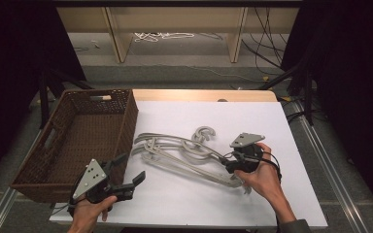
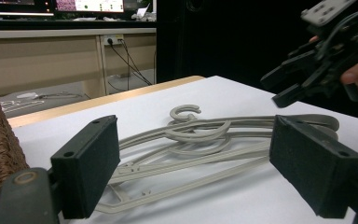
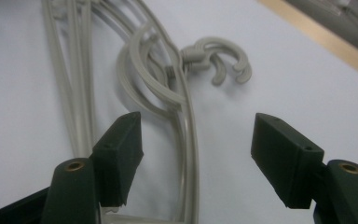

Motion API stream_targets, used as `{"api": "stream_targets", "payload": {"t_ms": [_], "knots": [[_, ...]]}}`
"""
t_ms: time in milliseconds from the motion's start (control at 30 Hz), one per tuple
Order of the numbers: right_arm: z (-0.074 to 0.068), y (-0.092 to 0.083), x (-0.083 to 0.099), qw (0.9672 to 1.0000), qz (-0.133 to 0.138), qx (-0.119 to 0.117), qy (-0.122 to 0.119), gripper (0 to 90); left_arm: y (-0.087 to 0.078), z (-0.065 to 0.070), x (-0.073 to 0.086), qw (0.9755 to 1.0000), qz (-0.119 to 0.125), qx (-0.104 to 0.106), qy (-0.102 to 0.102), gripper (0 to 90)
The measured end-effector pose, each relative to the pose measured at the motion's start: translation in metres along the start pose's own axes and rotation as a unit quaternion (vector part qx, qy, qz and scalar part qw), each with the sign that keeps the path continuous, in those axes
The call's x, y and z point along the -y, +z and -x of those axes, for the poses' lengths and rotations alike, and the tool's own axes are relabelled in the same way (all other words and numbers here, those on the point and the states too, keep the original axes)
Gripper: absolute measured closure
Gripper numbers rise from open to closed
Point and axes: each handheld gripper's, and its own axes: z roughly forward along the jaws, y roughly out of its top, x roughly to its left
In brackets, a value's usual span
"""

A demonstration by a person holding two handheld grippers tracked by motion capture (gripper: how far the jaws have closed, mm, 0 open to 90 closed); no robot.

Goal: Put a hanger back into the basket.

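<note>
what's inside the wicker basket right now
The wicker basket looks empty: the high view shows bare woven floor and inner walls. Its near wall hides a strip of the floor, and the left gripper overlaps that corner. The grey hangers lie outside it on the white table.

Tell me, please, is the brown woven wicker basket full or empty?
Empty: the high view shows the brown woven wicker basket with a bare bottom; the grey plastic hangers lie outside on the white table.
</note>
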Motion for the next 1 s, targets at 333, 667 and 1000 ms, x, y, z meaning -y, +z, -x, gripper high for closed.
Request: {"api": "stream_targets", "payload": {"t_ms": [333,667,1000], "knots": [[0.009,0.032,-0.007,0.9983,-0.054,-0.015,-0.017,45.9,0.0,0.0,0.0,1.0,-0.001,0.0,0.0,15.5],[0.01,0.052,-0.018,0.9943,-0.098,-0.032,-0.029,58.9,0.001,0.002,0.0,1.0,-0.005,0.003,0.002,15.5],[0.011,0.069,-0.023,0.9908,-0.127,-0.033,-0.032,68.5,0.0,0.001,0.0,1.0,-0.005,0.004,0.001,15.5]]}}
